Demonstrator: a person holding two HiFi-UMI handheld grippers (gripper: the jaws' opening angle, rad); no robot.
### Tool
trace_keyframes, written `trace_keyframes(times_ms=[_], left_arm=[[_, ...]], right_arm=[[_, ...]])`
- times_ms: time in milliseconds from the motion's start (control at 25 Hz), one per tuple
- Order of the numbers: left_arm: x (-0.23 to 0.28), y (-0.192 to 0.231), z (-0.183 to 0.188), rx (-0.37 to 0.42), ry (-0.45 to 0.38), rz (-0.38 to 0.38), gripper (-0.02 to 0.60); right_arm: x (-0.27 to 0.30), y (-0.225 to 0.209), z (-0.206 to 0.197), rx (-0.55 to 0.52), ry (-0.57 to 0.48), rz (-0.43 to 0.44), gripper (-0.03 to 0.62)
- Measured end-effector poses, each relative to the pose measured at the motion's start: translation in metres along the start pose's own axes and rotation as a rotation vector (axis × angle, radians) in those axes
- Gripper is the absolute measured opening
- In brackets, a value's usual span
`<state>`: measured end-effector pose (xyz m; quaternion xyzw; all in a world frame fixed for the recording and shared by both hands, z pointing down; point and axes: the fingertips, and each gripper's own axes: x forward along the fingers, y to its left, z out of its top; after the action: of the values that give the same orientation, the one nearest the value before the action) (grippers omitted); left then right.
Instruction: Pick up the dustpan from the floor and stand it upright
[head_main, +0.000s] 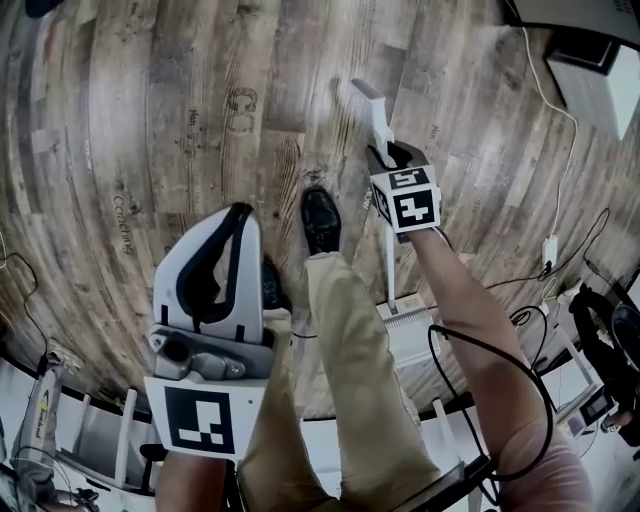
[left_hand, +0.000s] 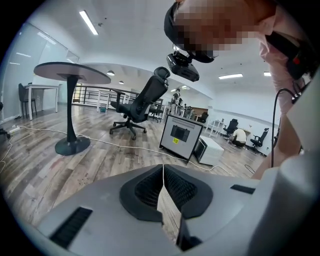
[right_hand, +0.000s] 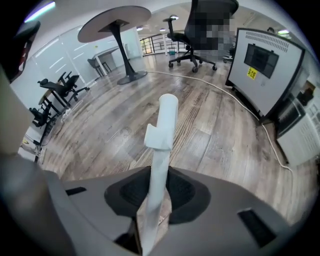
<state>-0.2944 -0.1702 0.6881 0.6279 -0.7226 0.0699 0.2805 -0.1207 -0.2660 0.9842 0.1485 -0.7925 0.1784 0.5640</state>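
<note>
In the head view the right gripper (head_main: 392, 160) has its fingers clamped on the white handle of the dustpan (head_main: 373, 108). Its pan sits low beside the person's leg, whether on the floor (head_main: 150, 120) I cannot tell, and the left gripper (head_main: 238, 215) is well apart from it. The left gripper view shows those fingers closed together on nothing. In the right gripper view the handle (right_hand: 166, 120) runs out between the closed fingers, so the standing-up step seems in hand: next, bring the handle vertical, seat the pan flat, and release once it balances.
</note>
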Motion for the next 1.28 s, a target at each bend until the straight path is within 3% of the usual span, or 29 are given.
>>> trace_keyframes(times_ms=[440,800,1280], left_arm=[[-0.082,-0.031,0.064,0.108,-0.076,-0.088,0.015],[-0.162,-0.081,0.119,0.208,-0.118,-0.203,0.015],[-0.268,-0.147,0.151,0.278,-0.11,-0.315,0.015]], right_arm=[[-0.142,0.01,-0.001,0.056,-0.141,-0.146,0.086],[-0.273,0.014,-0.01,0.137,-0.245,-0.267,0.081],[-0.433,0.012,-0.073,0.281,-0.357,-0.411,0.08]])
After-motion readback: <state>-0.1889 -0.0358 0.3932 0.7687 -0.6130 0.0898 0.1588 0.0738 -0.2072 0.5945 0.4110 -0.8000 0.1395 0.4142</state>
